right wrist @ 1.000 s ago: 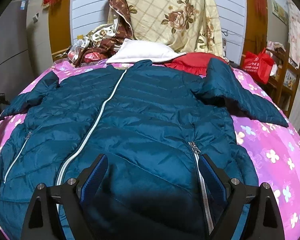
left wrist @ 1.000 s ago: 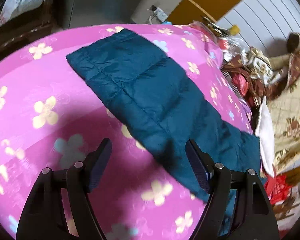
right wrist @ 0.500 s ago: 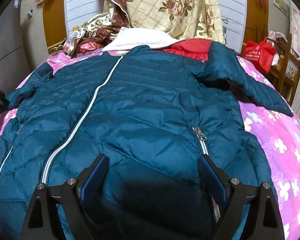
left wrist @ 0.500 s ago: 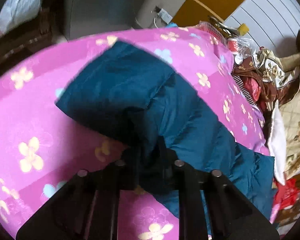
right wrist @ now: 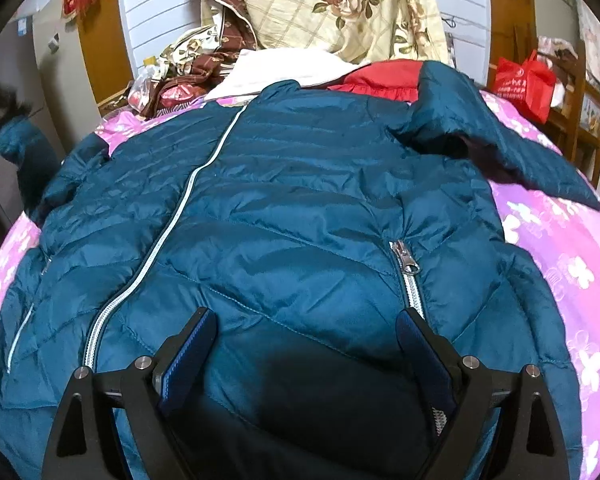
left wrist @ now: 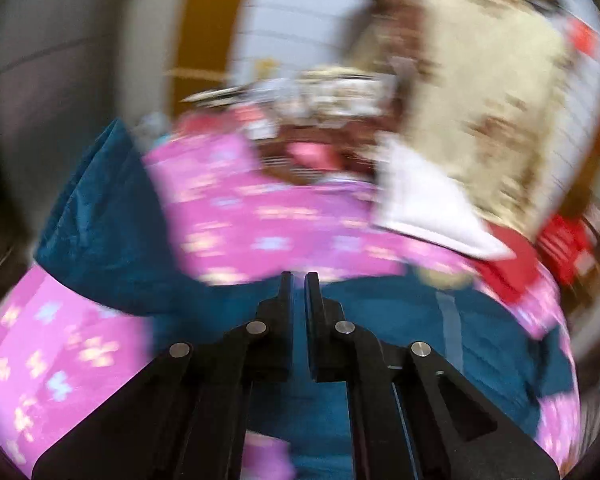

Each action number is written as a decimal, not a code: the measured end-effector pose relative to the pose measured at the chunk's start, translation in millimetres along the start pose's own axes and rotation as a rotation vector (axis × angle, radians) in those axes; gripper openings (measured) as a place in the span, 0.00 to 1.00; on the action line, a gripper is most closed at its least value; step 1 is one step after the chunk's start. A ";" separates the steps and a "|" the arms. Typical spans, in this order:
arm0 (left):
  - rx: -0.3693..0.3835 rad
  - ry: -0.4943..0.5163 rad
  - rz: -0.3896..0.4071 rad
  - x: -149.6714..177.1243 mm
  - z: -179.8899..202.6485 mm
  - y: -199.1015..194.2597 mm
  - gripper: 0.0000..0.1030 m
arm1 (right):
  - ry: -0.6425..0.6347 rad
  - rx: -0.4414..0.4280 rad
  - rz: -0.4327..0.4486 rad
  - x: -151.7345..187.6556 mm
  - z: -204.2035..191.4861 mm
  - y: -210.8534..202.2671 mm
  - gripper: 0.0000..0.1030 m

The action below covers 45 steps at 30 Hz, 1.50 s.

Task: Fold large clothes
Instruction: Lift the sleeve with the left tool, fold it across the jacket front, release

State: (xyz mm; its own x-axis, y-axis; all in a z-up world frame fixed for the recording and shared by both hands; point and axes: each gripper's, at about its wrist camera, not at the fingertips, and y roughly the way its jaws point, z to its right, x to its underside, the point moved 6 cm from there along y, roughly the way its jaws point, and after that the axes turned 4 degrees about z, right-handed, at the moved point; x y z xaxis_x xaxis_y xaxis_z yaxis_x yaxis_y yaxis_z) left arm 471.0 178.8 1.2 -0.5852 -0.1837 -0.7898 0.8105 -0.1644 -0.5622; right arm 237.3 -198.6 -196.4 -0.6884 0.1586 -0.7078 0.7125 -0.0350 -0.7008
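The teal puffer jacket (right wrist: 284, 216) lies front-up across a pink flowered bedspread (right wrist: 560, 248), its light centre zipper (right wrist: 164, 240) closed and a pocket zipper (right wrist: 408, 268) on the right panel. One sleeve (right wrist: 496, 148) is folded over at the right shoulder. Beyond the collar, bedding is heaped: a white pillow (right wrist: 284, 68), a red cloth (right wrist: 384, 76), a cream rose-print quilt (right wrist: 340, 4) and brown patterned fabric (right wrist: 224, 36). A red bag (right wrist: 524, 84) sits on a wooden shelf to the right.

The right gripper (right wrist: 304, 336) hovers low over the hem, fingers spread wide, nothing between them.

The left wrist view is blurred. The left gripper (left wrist: 299, 280) has its fingers pressed nearly together on teal fabric, pinching the other sleeve (left wrist: 100, 216), which trails off to its left.
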 end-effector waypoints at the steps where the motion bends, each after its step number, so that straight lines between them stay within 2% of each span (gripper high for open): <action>1: 0.065 0.042 -0.007 5.3 36.1 -3.4 0.04 | 0.004 -0.003 0.001 0.6 0.7 -0.3 0.88; 5: 0.216 0.138 -0.064 38.7 128.1 -9.3 0.04 | 0.027 -0.025 -0.003 0.5 3.5 0.7 0.88; 7: 0.247 0.155 -0.095 57.9 151.7 -9.5 0.05 | 0.039 -0.037 -0.003 0.5 4.5 0.5 0.88; 9: 0.249 0.163 -0.125 73.0 157.3 -7.2 0.05 | 0.051 -0.049 -0.002 0.1 5.3 0.4 0.88; 11: 0.187 0.174 -0.129 80.4 143.6 -2.2 0.09 | 0.060 -0.059 -0.001 0.3 6.6 0.6 0.88; 13: 0.087 0.182 -0.112 82.9 123.4 3.2 0.22 | 0.069 -0.068 0.000 0.2 7.3 0.3 0.88; 15: -0.013 0.172 -0.087 80.8 85.7 7.3 0.46 | 0.073 -0.072 0.001 0.4 7.1 0.1 0.88; 17: -0.096 0.174 -0.070 81.4 52.7 10.3 0.52 | 0.074 -0.073 0.000 0.4 6.4 0.2 0.88; 19: -0.195 0.184 -0.068 80.1 12.5 19.4 0.53 | 0.072 -0.071 -0.002 0.5 5.3 0.3 0.88; 22: -0.266 0.201 -0.111 85.9 -34.0 38.8 0.53 | 0.069 -0.066 -0.006 0.5 4.8 0.7 0.88; 24: -0.295 0.248 -0.154 89.9 -53.8 59.5 0.53 | 0.065 -0.062 -0.009 0.8 4.1 1.1 0.89; 29: -0.370 0.379 -0.201 100.9 -76.7 99.0 0.53 | 0.057 -0.051 -0.018 1.2 3.6 3.2 0.89; 31: -0.425 0.435 -0.209 103.0 -85.4 118.6 0.53 | 0.053 -0.047 -0.022 1.3 3.4 4.1 0.89; 33: -0.449 0.444 -0.218 102.6 -94.0 136.0 0.53 | 0.049 -0.043 -0.027 1.9 3.2 4.8 0.90; 34: -0.458 0.432 -0.220 102.3 -98.8 143.1 0.53 | 0.047 -0.041 -0.029 2.0 3.1 5.3 0.90; 35: -0.462 0.409 -0.229 102.2 -104.6 149.9 0.48 | 0.046 -0.040 -0.031 2.1 2.9 5.7 0.90; 36: -0.462 0.388 -0.237 101.7 -107.5 152.5 0.21 | 0.045 -0.039 -0.034 2.2 2.7 6.3 0.91; 37: -0.467 0.361 -0.255 101.3 -112.0 154.7 0.05 | 0.044 -0.038 -0.036 2.3 2.6 6.8 0.91; 39: -0.457 0.316 -0.267 100.5 -116.7 153.0 0.02 | 0.043 -0.036 -0.039 2.1 2.6 7.6 0.91; 41: -0.464 0.315 -0.240 92.7 -111.2 141.6 0.01 | 0.044 -0.036 -0.039 1.9 2.5 7.7 0.91; 45: -0.386 0.296 -0.135 59.9 -68.5 93.8 0.01 | 0.048 -0.039 -0.036 2.3 2.5 7.5 0.91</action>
State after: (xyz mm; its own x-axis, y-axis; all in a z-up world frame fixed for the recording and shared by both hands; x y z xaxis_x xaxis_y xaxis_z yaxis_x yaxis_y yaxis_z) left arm 513.8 218.8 -115.6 -0.6983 0.1063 -0.7079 0.7114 0.2128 -0.6698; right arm 240.8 -201.0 -203.5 -0.7073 0.2060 -0.6762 0.6925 0.0103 -0.7213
